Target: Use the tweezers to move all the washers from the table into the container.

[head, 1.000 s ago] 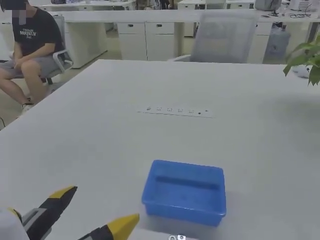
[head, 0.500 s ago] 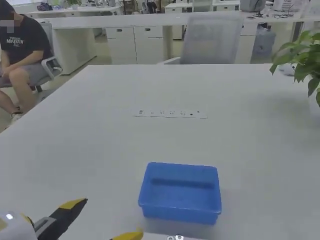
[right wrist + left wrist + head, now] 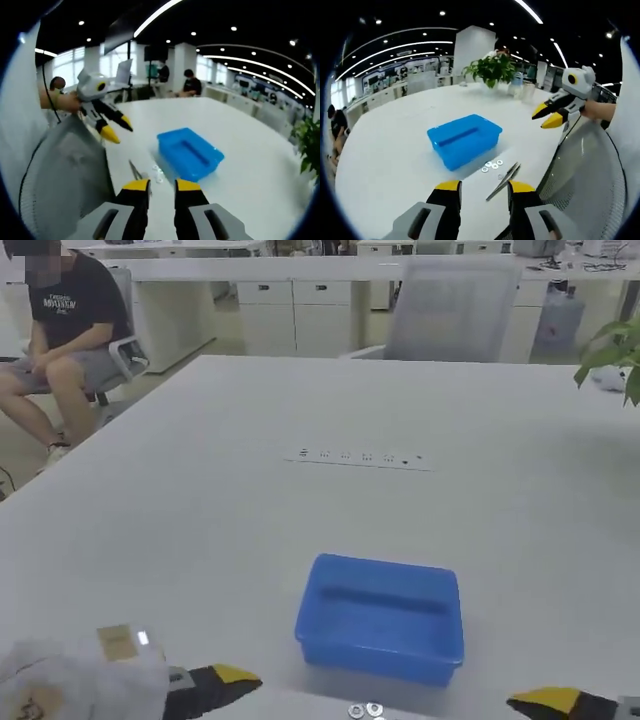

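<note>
White tabletop carries everything. On the near side of the blue container, closest to the person, the left gripper hangs with its jaws wide apart and empty. The right gripper is parted only narrowly and is also empty. Next come the tweezers, long axis pointing toward the container and almost in line with the left jaws. That is probably the nearer hand, though fisheye distortion makes this uncertain. The washers cluster just short of the container's near wall.

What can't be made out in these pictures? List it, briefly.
Washers: head view, cut by the bottom edge; left gripper view, too small to count surely.
Tweezers: right gripper view, near end hidden behind a jaw of the right gripper.
Container floor: left gripper view, partly hidden by its near wall.
</note>
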`<state>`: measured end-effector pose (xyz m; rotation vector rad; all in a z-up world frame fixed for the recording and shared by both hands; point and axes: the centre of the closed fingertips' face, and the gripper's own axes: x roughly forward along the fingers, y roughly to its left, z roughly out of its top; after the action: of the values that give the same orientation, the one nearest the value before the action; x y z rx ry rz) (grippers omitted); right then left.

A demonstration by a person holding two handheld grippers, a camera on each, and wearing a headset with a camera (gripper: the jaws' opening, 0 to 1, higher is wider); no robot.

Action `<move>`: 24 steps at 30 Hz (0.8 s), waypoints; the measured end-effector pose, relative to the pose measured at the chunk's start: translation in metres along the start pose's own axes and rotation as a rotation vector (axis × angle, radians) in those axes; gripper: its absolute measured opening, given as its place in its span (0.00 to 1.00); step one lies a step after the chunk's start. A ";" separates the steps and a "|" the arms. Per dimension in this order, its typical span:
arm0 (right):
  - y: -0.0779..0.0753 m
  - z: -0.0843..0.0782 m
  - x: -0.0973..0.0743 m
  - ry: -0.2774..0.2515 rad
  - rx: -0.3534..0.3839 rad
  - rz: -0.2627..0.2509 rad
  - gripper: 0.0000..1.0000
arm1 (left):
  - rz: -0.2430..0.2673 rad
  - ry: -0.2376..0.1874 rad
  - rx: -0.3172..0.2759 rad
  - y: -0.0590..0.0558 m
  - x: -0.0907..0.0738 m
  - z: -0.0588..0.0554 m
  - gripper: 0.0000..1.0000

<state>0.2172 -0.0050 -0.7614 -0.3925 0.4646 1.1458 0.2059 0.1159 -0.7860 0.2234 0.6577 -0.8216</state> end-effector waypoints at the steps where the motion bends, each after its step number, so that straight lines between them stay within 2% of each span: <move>1: 0.003 -0.003 0.006 0.016 -0.011 0.023 0.13 | -0.018 0.027 0.022 -0.002 0.003 -0.003 0.30; 3: 0.006 -0.008 0.018 0.033 -0.018 0.054 0.12 | -0.051 0.087 0.063 -0.005 0.008 -0.010 0.24; 4: 0.012 -0.013 0.025 0.055 -0.011 0.091 0.12 | -0.076 0.112 0.090 -0.008 0.013 -0.012 0.20; 6: 0.015 -0.018 0.035 0.067 -0.006 0.117 0.13 | -0.131 0.136 0.085 -0.015 0.019 -0.015 0.19; 7: 0.018 -0.022 0.040 0.088 -0.015 0.144 0.13 | -0.159 0.175 0.096 -0.017 0.021 -0.019 0.17; 8: 0.020 -0.026 0.043 0.111 -0.031 0.158 0.12 | -0.159 0.193 0.127 -0.015 0.024 -0.021 0.15; 9: 0.021 -0.031 0.047 0.143 -0.055 0.175 0.13 | -0.166 0.223 0.183 -0.013 0.027 -0.024 0.13; 11: 0.025 -0.036 0.053 0.176 -0.088 0.213 0.13 | -0.185 0.286 0.235 -0.011 0.031 -0.032 0.11; 13: 0.028 -0.038 0.057 0.188 -0.112 0.237 0.13 | -0.203 0.327 0.267 -0.010 0.035 -0.037 0.11; 14: 0.030 -0.041 0.060 0.212 -0.128 0.260 0.13 | -0.221 0.341 0.290 -0.010 0.039 -0.039 0.11; 18: 0.030 -0.047 0.072 0.247 -0.179 0.285 0.13 | -0.233 0.418 0.377 -0.004 0.047 -0.049 0.08; 20: 0.030 -0.049 0.075 0.257 -0.183 0.297 0.13 | -0.234 0.431 0.408 -0.002 0.050 -0.051 0.05; 22: 0.031 -0.052 0.076 0.269 -0.190 0.305 0.13 | -0.255 0.446 0.445 -0.004 0.052 -0.054 0.01; 24: 0.031 -0.056 0.076 0.278 -0.203 0.304 0.13 | -0.263 0.442 0.496 -0.005 0.053 -0.053 0.00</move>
<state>0.2055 0.0359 -0.8509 -0.6797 0.6692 1.4469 0.2044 0.1035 -0.8601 0.7980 0.9003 -1.1991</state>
